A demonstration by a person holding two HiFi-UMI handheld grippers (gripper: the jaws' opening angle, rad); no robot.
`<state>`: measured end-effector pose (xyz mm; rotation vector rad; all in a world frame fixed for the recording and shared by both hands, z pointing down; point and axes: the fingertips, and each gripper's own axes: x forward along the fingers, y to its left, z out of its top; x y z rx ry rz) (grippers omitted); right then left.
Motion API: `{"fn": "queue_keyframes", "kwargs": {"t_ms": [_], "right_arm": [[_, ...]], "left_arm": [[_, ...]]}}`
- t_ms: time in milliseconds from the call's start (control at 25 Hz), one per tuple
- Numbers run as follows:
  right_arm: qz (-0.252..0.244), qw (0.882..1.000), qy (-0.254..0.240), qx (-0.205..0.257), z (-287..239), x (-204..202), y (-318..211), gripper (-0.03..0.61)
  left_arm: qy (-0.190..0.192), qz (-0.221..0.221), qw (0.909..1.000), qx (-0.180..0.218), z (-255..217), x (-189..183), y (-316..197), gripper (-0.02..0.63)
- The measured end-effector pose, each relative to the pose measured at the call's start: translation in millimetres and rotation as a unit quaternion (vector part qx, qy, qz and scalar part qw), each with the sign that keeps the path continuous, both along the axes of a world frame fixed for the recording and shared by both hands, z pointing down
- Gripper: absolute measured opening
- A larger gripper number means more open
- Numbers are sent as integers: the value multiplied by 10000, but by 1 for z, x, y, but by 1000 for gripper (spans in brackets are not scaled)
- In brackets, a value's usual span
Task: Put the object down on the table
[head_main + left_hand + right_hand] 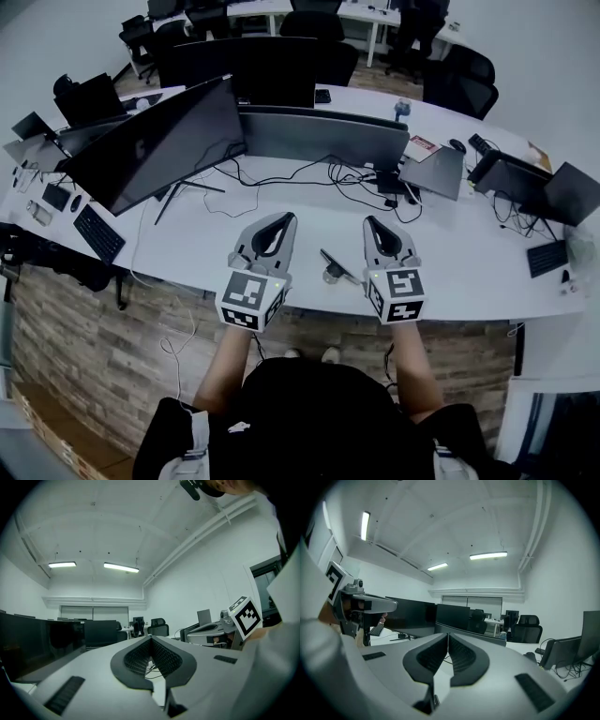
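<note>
Head view: left tongs (284,218) and right tongs (369,222), both clenched empty, hover over a white surface (459,255) carrying monitors (159,141), cables (309,176), laptops (436,171)

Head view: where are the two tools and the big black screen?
left tool (287,218), head view, at its shut tips.
right tool (371,221), head view, at its shut tips.
big black screen (159,142), head view, middle of its panel.

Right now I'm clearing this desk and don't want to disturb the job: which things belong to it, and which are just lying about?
Job: left gripper, right gripper, fingers shut and empty; small dark object lying on the white table between them.
Lying about: monitors, keyboard, laptop, cables, office chairs.
</note>
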<state>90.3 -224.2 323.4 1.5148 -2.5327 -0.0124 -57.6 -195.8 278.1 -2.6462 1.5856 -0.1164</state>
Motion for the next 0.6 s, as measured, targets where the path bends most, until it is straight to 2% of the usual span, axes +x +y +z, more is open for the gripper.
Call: {"fn": "queue_keyframes", "kwargs": {"t_ms": [200,600], "right_arm": [[9,9999,-30,130,-12,2,6,28],[32,9997,-13,229,-17,4,11,26]], "left_arm": [[-55,5,9999,152,-12,2,5,12],[19,48,9998,202,-19,11,9,12]]}}
